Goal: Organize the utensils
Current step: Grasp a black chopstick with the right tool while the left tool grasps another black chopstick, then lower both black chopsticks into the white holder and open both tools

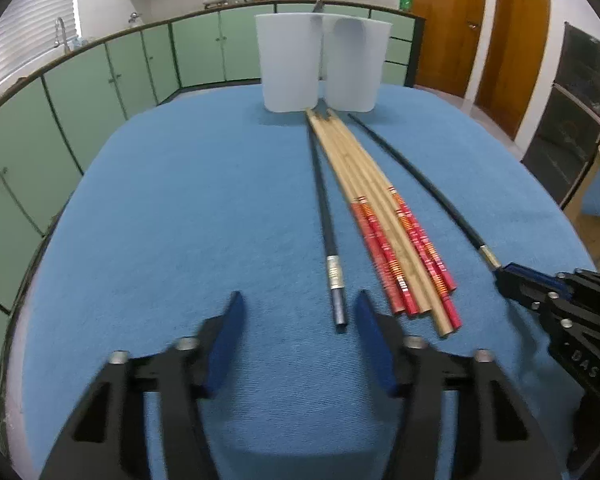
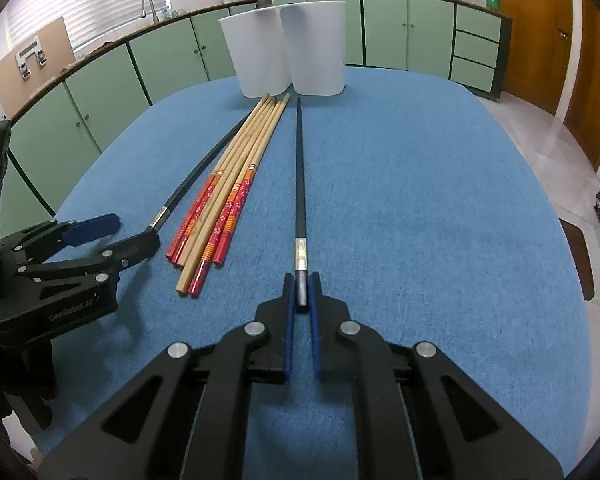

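I am pinching the butt end of one black chopstick (image 2: 301,184) in my right gripper (image 2: 301,292); its jaws are drawn in almost fully, the blue pads (image 2: 287,320) pressing the dark tip on both sides. The stick is lying flat on the blue counter (image 2: 420,200), running toward 12 o'clock with its point just short of the right cup (image 2: 316,48). I judge I am taking it by the very end so the long shaft can swing up and drop tip-first into a cup.

The second black chopstick (image 1: 325,216) is lying at about 1 o'clock from my left gripper (image 1: 300,332). That gripper is standing partly open and holding nothing; the stick's metal-banded end (image 1: 335,276) is sitting just ahead of the gap and toward the right-hand pad, not yet between the pads. I am lining up there for the same end-grip.

Between the two black sticks, the bamboo chopsticks (image 1: 380,216) with red ends are lying bundled, all pointing toward the cups, which I read as a pre-sort by kind.

The left cup (image 1: 288,64) and its neighbour are standing upright, touching, at 12 o'clock on the far edge. A dark utensil handle is showing between their rims; I cannot tell which cup it is standing in.
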### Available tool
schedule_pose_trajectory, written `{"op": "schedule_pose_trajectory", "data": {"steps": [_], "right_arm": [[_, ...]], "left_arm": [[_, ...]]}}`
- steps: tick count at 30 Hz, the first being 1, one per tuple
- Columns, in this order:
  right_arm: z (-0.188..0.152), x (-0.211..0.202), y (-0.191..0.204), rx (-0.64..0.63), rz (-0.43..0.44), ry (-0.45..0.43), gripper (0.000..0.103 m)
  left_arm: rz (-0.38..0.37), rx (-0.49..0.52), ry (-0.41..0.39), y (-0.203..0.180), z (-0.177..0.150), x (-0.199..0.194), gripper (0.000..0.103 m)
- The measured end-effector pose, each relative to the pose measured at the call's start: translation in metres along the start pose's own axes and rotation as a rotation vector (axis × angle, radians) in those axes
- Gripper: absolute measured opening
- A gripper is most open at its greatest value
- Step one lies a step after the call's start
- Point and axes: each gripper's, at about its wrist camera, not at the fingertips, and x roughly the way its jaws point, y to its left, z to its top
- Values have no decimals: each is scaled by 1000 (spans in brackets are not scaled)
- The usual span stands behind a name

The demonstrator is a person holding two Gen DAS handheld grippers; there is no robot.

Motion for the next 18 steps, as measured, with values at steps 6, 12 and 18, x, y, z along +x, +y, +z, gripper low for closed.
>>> {"op": "schedule_pose_trajectory", "data": {"steps": [6, 12, 18], "right_arm": [[0, -5, -2, 5, 6, -21, 6], [10, -32, -6, 4, 18, -87, 6], [35, -70, -8, -14, 35, -178, 6]], "left_arm": [[-25, 9, -8, -7, 1, 0, 7], [-36, -12, -69, -2, 4, -28, 7], [-25, -12, -207, 5, 23, -82, 6]]}}
